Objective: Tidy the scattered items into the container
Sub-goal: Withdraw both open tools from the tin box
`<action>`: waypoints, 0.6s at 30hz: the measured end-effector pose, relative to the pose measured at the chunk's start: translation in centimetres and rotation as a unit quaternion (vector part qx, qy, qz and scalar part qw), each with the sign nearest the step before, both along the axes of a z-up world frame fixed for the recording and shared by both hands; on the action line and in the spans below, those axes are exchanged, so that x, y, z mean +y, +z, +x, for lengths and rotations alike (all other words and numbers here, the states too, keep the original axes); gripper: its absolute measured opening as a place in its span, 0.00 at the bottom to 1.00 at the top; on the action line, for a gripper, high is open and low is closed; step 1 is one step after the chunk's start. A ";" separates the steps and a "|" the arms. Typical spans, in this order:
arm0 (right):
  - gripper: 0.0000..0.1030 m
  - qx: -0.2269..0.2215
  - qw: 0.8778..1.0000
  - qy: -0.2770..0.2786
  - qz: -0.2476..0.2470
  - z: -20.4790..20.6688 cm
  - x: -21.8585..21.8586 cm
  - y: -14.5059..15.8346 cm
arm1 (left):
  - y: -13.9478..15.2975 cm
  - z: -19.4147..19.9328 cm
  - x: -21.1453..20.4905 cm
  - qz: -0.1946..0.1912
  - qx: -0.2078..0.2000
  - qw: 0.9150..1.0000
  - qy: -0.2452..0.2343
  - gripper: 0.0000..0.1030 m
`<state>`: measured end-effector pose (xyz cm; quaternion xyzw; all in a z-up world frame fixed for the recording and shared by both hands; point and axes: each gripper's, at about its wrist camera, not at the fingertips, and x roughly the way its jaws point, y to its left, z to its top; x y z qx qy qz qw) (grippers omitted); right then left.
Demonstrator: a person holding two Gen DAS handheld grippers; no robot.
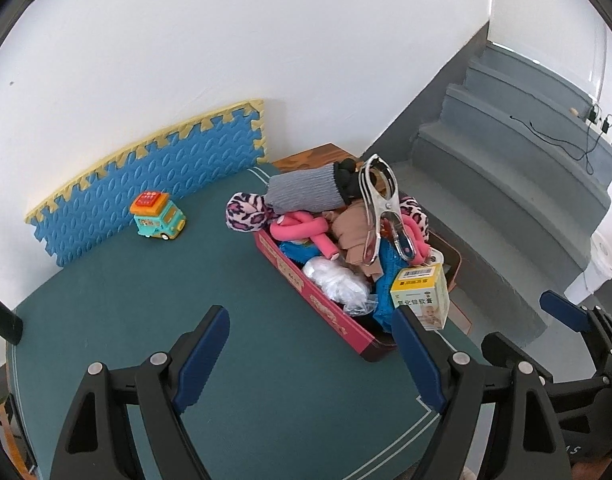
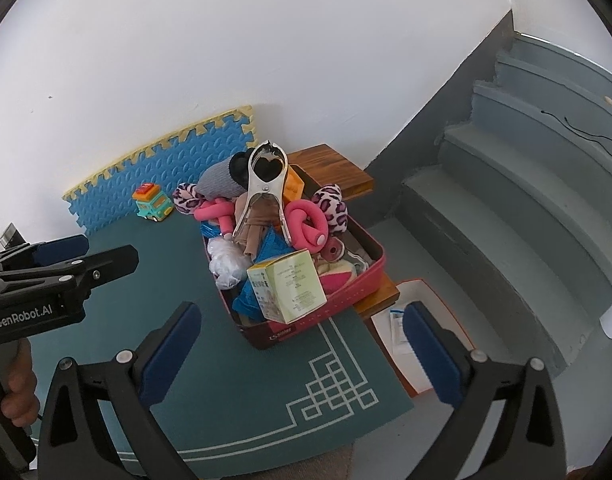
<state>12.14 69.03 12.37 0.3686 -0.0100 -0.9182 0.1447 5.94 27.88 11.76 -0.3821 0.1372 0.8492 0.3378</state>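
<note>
A red box (image 1: 306, 282) (image 2: 356, 290) stands on the green mat, heaped with items. On top of the heap lie a large metal clip (image 1: 376, 210) (image 2: 266, 196), a pink foam curler (image 2: 306, 220), leopard-print fabric (image 1: 246, 214) and a yellow-green carton (image 1: 422, 294) (image 2: 292, 284) at the near end. A small teal and orange toy truck (image 1: 160, 218) (image 2: 152, 200) sits alone on the mat, left of the box. My left gripper (image 1: 306, 344) (image 2: 94, 254) is open and empty, short of the box. My right gripper (image 2: 302, 332) (image 1: 534, 324) is open wide before the carton, holding nothing.
A blue and yellow foam puzzle mat (image 1: 154, 172) leans on the white wall behind the truck. Grey stairs (image 2: 506, 208) rise on the right. A white tray with an orange rim (image 2: 390, 320) lies beside the table's right edge. A hand (image 2: 18, 392) holds the left gripper's handle.
</note>
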 end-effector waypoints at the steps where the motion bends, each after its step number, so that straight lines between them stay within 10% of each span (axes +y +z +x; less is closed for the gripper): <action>1: 0.98 0.000 1.000 -0.001 0.000 0.0 0.0 0.0 | 0.0 0.0 0.2 -0.001 0.001 1.000 -0.002 0.83; 18: 0.98 -0.023 1.000 0.000 0.007 -0.9 -0.3 -2.2 | -2.0 -1.4 3.4 -0.027 0.012 0.997 -0.068 0.83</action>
